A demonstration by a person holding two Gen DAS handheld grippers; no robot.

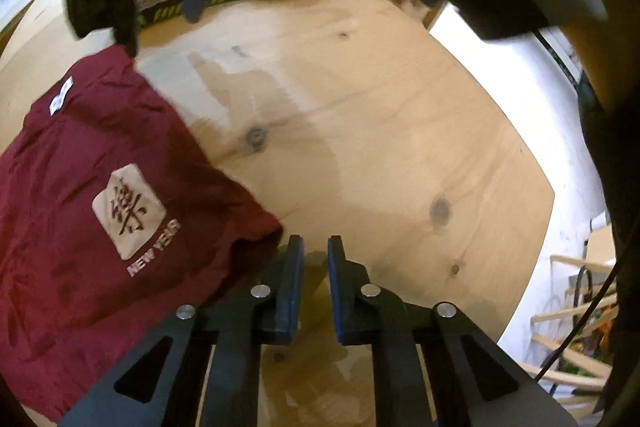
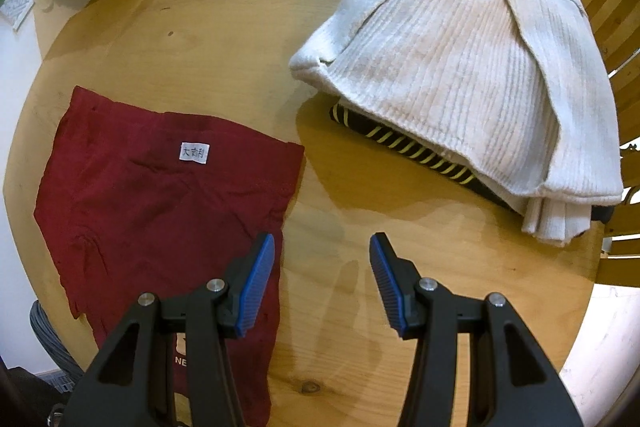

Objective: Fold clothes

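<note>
Apparently the red garment (image 2: 160, 211) is already lying folded into a compact shape on the wooden table (image 2: 224, 39), at the left side, with its white label facing up and the printed "NEW YEAR" patch at its near end. I judge that this piece is nearly finished, and the step in hand is either one last fold or moving it to the pile at the far right, where a white ribbed sweater (image 2: 472, 67) is resting on top of a striped black and yellow garment (image 2: 416, 147). The right gripper (image 2: 322, 247) is hovering with its blue pads wide apart, holding nothing, the left pad just over the right edge of the red cloth and the other over bare wood. The left gripper (image 1: 316, 247) is standing with its jaws only a narrow gap apart, empty too, just beside the near corner of the red garment (image 1: 100, 187), not clearly touching it. The next move is calling for both tongs to come down and pinch an edge cleanly.
</note>
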